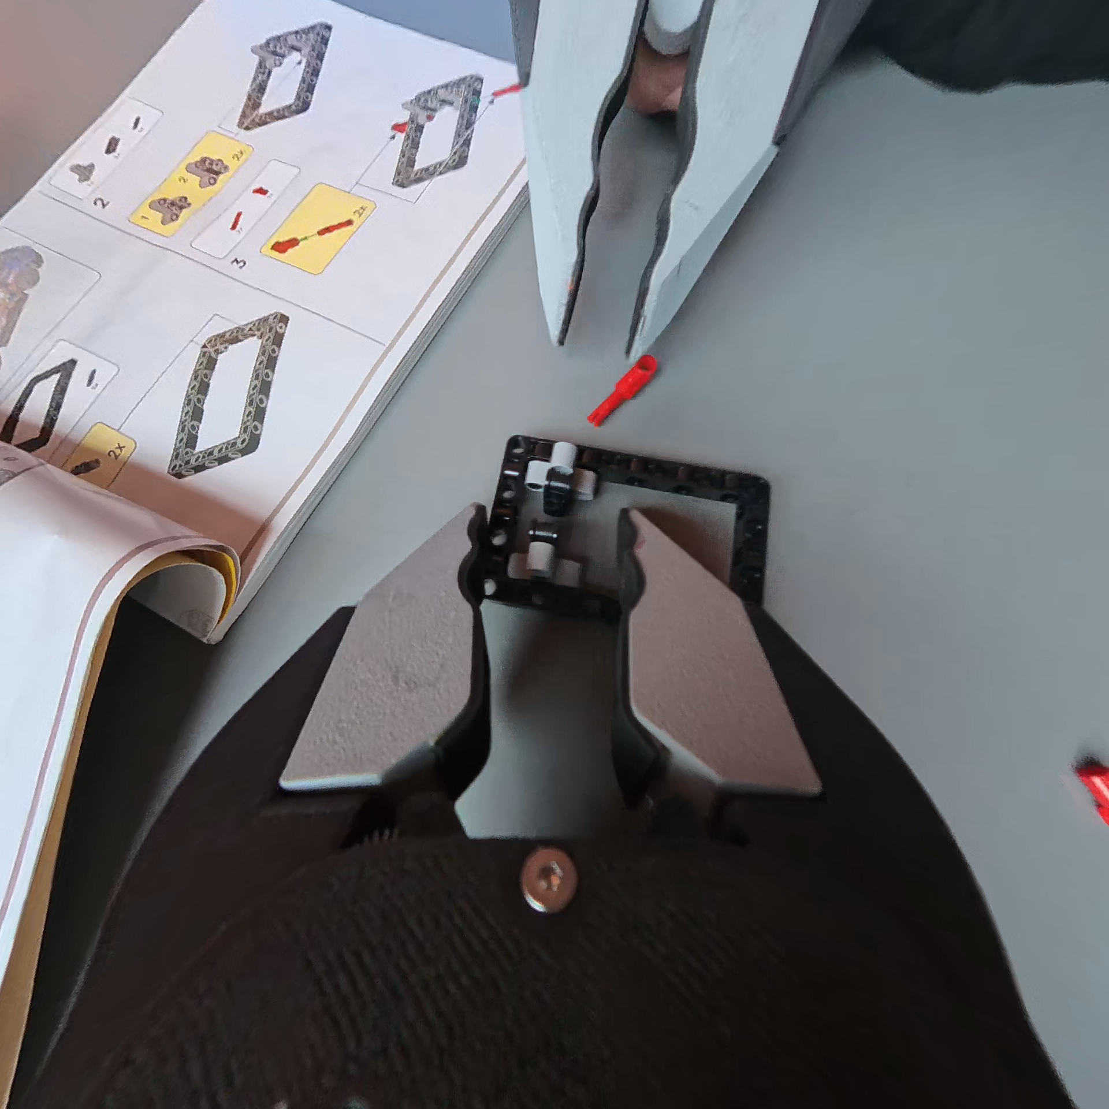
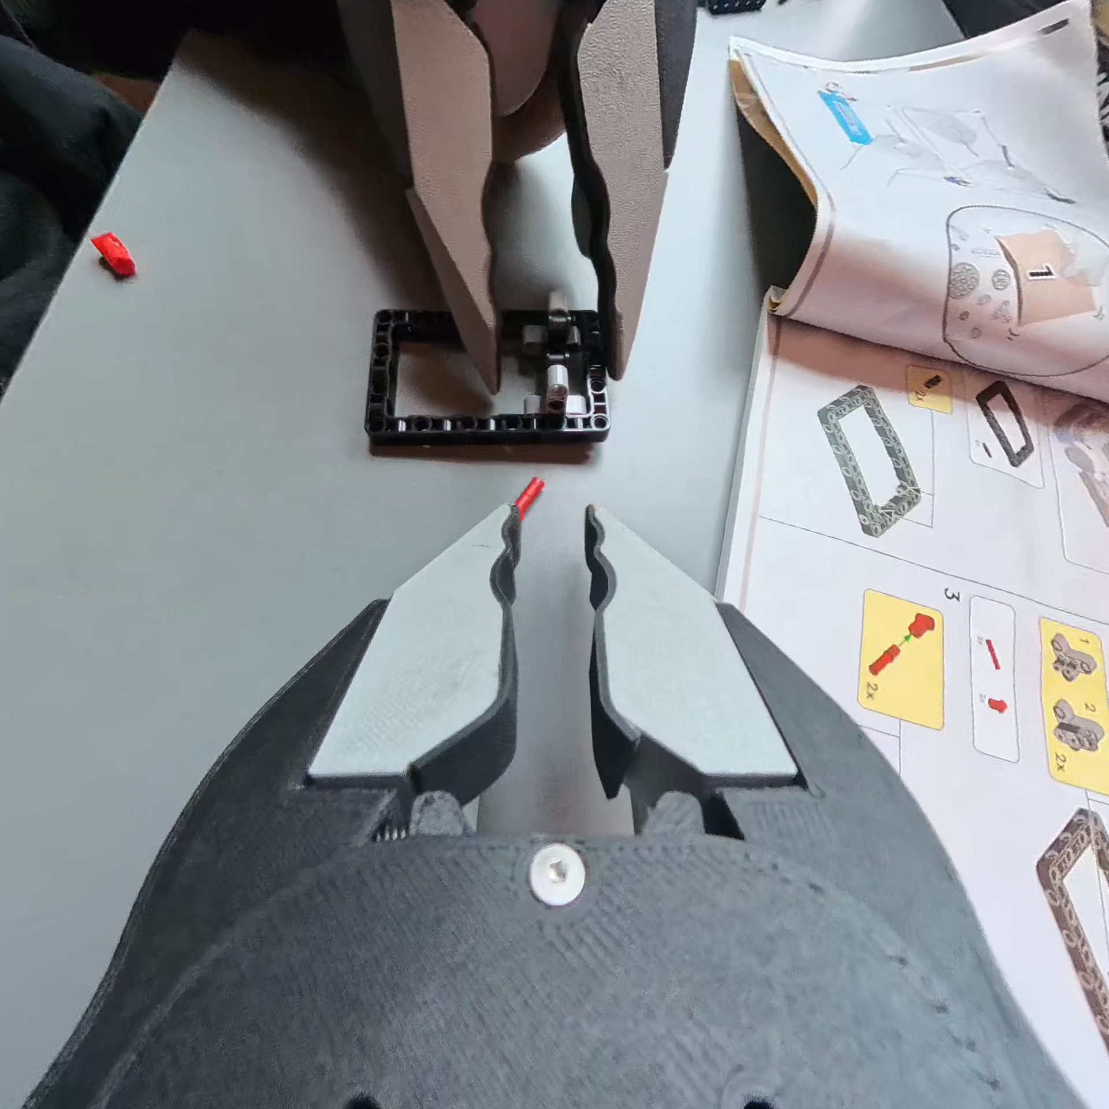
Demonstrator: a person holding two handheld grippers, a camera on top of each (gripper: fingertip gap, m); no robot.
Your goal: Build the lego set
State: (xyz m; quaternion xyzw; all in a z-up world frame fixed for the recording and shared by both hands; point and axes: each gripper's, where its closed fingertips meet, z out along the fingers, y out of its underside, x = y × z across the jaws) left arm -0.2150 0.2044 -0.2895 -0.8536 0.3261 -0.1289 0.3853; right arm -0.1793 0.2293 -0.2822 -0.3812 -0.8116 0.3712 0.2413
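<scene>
A black rectangular Lego frame (image 1: 753, 528) lies flat on the grey table, also in the right wrist view (image 2: 480, 427). Grey and black connector pieces (image 1: 561, 480) sit inside one short end (image 2: 557, 384). My left gripper (image 1: 553, 528) is open and straddles that end: one finger outside the frame's short side, the other inside the opening (image 2: 555, 378). A red pin (image 1: 624, 390) lies on the table just off the frame's long side. My right gripper (image 2: 551, 517) is open and empty, with the red pin (image 2: 529, 497) at one fingertip; it also shows in the left wrist view (image 1: 597, 347).
An open instruction booklet (image 1: 240, 270) lies beside the frame, one page curled up (image 2: 900, 480). A small red connector (image 2: 114, 255) lies apart near the table edge and shows blurred in the left wrist view (image 1: 1095, 792). A dark sleeve (image 2: 54, 150) is beyond it. The left gripper's tips are roughly 5 centimetres from the right gripper's.
</scene>
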